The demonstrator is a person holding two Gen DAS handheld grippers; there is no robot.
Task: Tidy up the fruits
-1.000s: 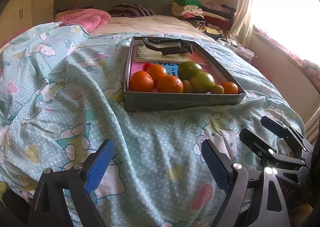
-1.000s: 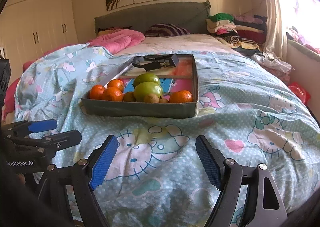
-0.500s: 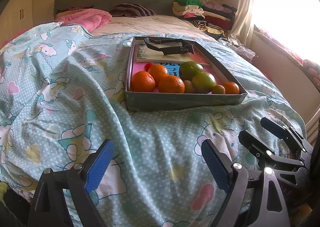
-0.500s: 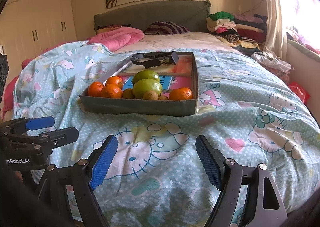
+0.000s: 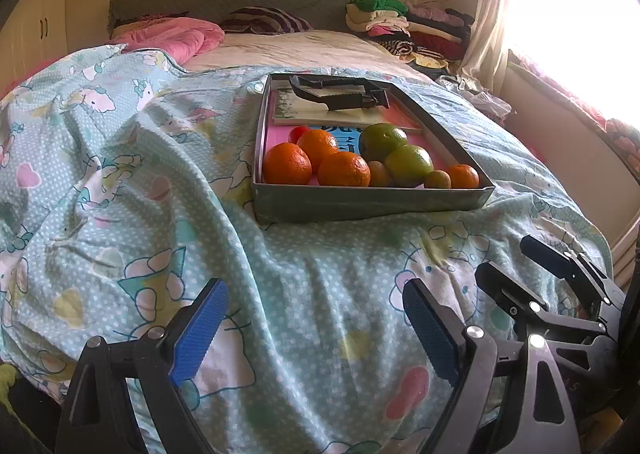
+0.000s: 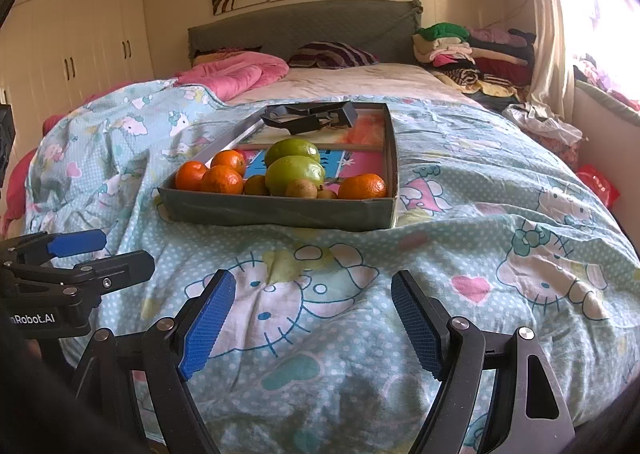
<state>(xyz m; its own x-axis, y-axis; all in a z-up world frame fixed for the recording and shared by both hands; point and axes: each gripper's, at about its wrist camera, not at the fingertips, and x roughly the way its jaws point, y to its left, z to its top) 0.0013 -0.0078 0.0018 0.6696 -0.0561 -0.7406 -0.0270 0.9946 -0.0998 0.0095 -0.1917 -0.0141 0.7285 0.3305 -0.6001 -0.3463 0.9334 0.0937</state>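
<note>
A grey tray (image 5: 368,201) (image 6: 280,209) sits on the bed and holds several oranges (image 5: 287,163) (image 6: 362,185), two green fruits (image 5: 408,163) (image 6: 294,173) and small brown fruits (image 5: 437,178) (image 6: 302,188) at its near end. My left gripper (image 5: 316,330) is open and empty, low over the quilt, well short of the tray. My right gripper (image 6: 312,320) is open and empty, also short of the tray. Each gripper shows at the edge of the other's view: the right one (image 5: 552,286), the left one (image 6: 80,258).
The tray's far end holds a booklet (image 5: 344,113) and a black clamp-like tool (image 5: 340,91) (image 6: 308,115). The bed has a rumpled light-blue cartoon quilt (image 5: 140,193), a pink blanket (image 5: 172,37) and pillows at the headboard. Folded clothes (image 6: 472,49) are stacked at the right by the window.
Both grippers have edged slightly forward toward the tray and tilted up a little. Both stay open, and the fruits have not moved.
</note>
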